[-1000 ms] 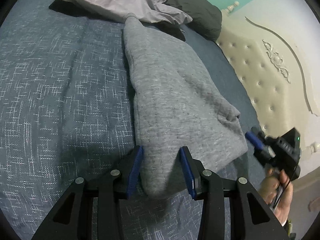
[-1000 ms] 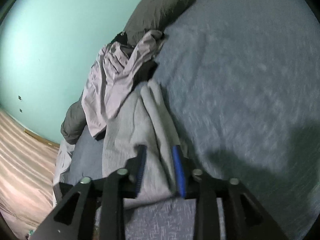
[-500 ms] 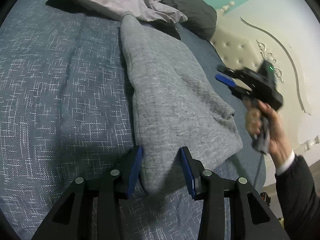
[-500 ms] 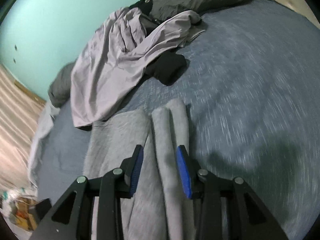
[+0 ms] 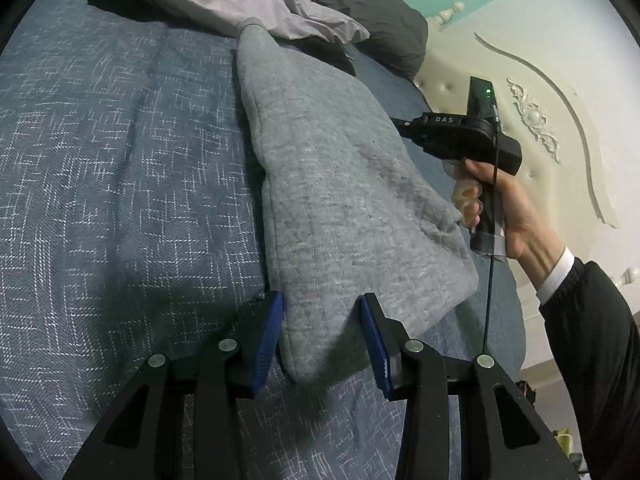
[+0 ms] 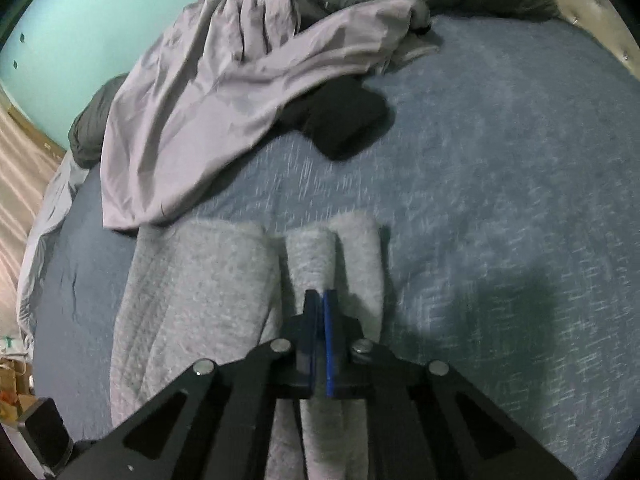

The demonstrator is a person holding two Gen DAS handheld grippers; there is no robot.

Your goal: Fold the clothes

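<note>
A grey sweatshirt-like garment (image 5: 328,180) lies folded lengthwise on the blue bedspread (image 5: 100,160). Its near end is gathered between the blue pads of my left gripper (image 5: 320,308), which press on it from both sides. In the right wrist view the same grey garment (image 6: 200,280) shows long rolled folds. My right gripper (image 6: 320,296) hangs over the middle fold with its jaws shut together; I cannot see cloth pinched in them. From the left wrist view, the right gripper (image 5: 396,124) points at the garment's right edge, carried by a person's hand (image 5: 492,196).
A crumpled lilac garment (image 6: 224,80) and a black item (image 6: 344,120) lie beyond the grey one. Dark pillows (image 5: 380,28) sit against a cream padded headboard (image 5: 540,120). Open bedspread (image 6: 500,180) spreads to the right of the right gripper.
The right gripper swung up along the garment's right side toward the far end, and its jaws closed. The left gripper stayed put on the near end.
</note>
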